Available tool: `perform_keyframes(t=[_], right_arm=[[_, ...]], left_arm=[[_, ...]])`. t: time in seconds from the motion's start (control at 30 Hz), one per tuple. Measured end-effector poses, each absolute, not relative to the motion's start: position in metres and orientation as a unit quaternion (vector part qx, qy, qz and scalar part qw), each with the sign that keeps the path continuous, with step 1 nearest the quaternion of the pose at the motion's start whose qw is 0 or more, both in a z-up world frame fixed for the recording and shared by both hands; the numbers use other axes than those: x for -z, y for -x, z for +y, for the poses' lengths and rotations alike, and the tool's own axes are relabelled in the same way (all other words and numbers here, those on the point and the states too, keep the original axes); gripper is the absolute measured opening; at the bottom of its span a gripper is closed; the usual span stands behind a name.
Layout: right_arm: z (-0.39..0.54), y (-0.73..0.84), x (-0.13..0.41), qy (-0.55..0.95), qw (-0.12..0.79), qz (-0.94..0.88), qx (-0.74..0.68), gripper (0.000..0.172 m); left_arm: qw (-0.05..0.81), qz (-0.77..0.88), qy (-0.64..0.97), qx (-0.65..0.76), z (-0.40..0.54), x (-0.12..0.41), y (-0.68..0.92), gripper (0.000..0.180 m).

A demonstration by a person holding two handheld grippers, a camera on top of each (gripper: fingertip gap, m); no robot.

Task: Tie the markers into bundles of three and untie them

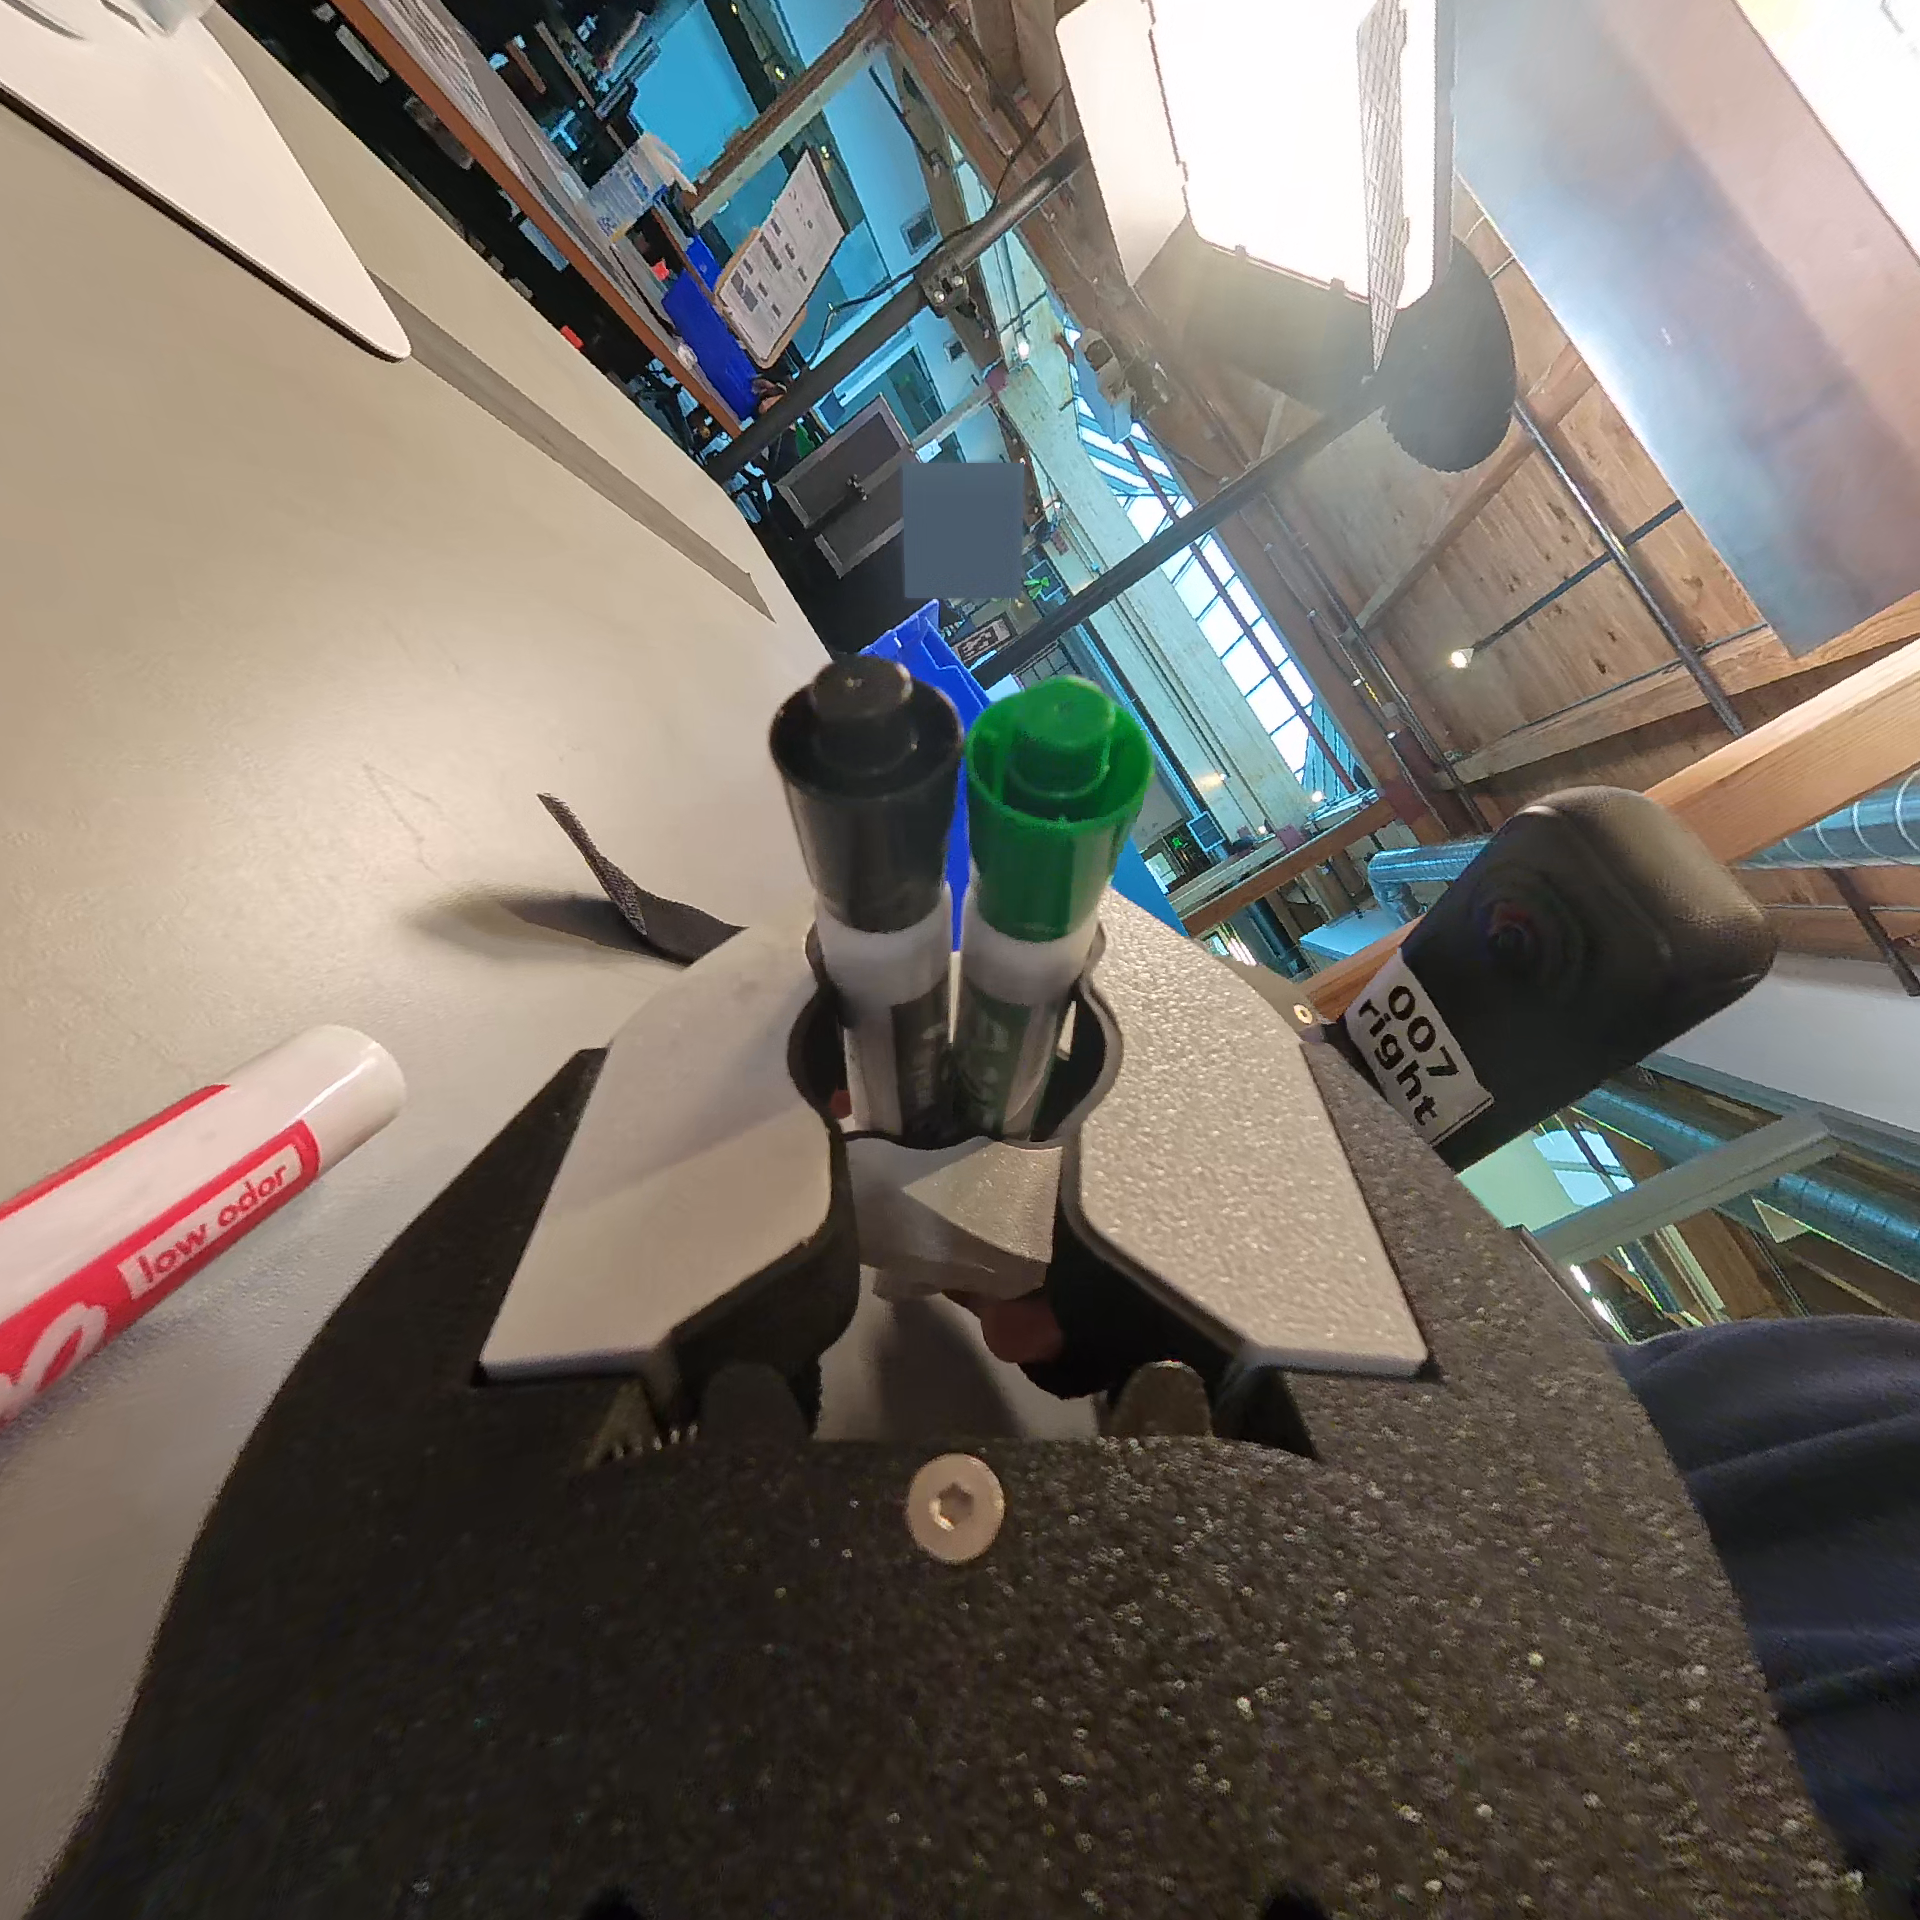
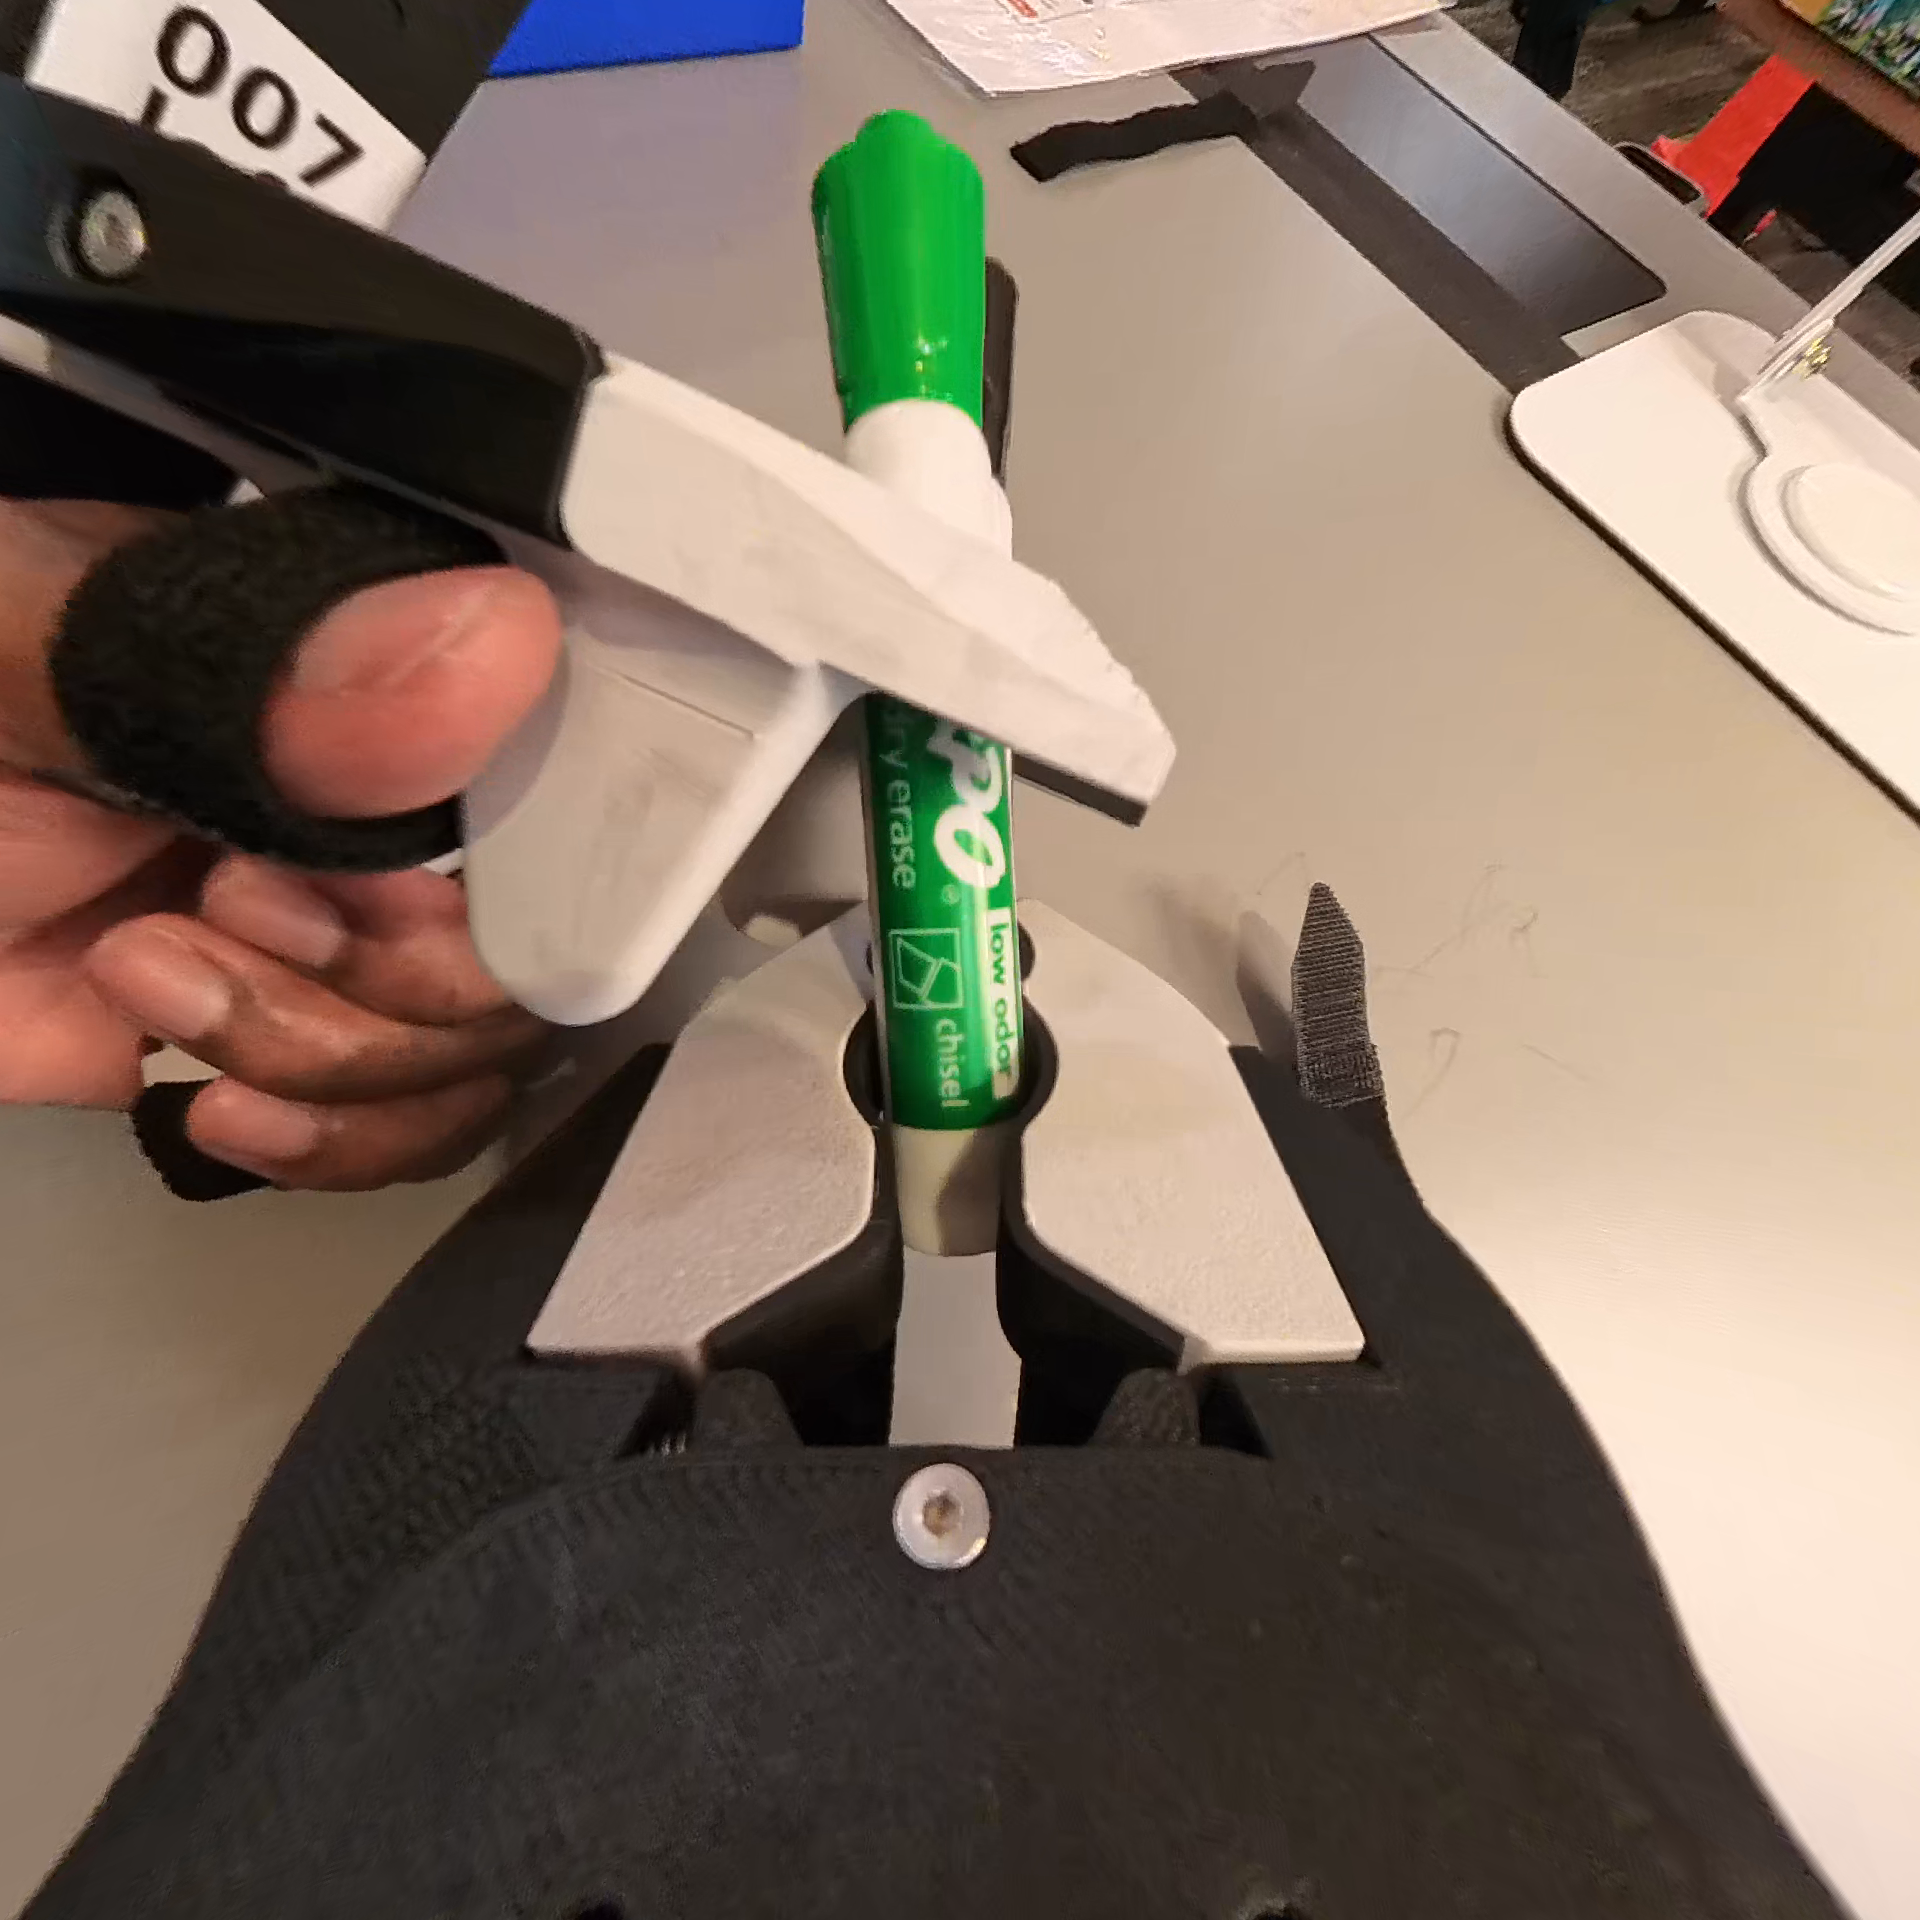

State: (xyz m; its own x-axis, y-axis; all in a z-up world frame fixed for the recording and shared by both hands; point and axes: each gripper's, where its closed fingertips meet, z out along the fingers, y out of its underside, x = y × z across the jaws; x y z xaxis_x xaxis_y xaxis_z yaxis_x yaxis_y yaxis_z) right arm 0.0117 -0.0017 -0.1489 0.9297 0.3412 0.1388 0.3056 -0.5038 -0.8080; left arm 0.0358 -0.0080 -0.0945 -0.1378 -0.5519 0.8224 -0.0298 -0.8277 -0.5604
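Your right gripper (image 2: 951, 1049) clamps the white-lettered green marker (image 2: 914, 312); your left gripper (image 1: 951, 1049) clamps green and black marker (image 1: 868, 821) together. The red marker (image 1: 177, 1174) lies left on the grey desk (image 1: 260, 675).

We see a pale grey table (image 2: 1351, 644); on it lie a red marker (image 1: 156, 1195), a black strap (image 2: 1127, 135) near its far edge, and a white pad (image 2: 1662, 468).

Markers — 2 capped, black (image 1: 868, 800) and green (image 1: 1049, 821), side by side between left gripper (image 1: 951, 1039) fingers; 1 red (image 1: 177, 1195) flat, left of it.
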Motion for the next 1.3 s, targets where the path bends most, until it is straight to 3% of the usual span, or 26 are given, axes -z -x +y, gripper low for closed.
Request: perform_keyframes(t=[0.6, 0.63, 0.73, 1.3], right_arm=[[0.003, -0.014, 0.154, 0.857, 0.462, -0.212, 0.088, 0.015], [0.003, -0.014, 0.154, 0.855, 0.462, -0.215, 0.096, 0.021], [0.003, -0.013, 0.153, 0.854, 0.461, -0.217, 0.109, 0.015], [0.004, -0.011, 0.156, 0.852, 0.458, -0.228, 0.107, 0.017]], left_arm=[[0.184, 0.230, 0.652, 0.699, -0.008, 0.099, -0.035, 0.047], [0.183, 0.230, 0.654, 0.698, -0.008, 0.100, -0.035, 0.047], [0.183, 0.228, 0.656, 0.696, -0.008, 0.102, -0.035, 0.047], [0.184, 0.266, 0.661, 0.678, -0.009, 0.107, -0.034, 0.047]])
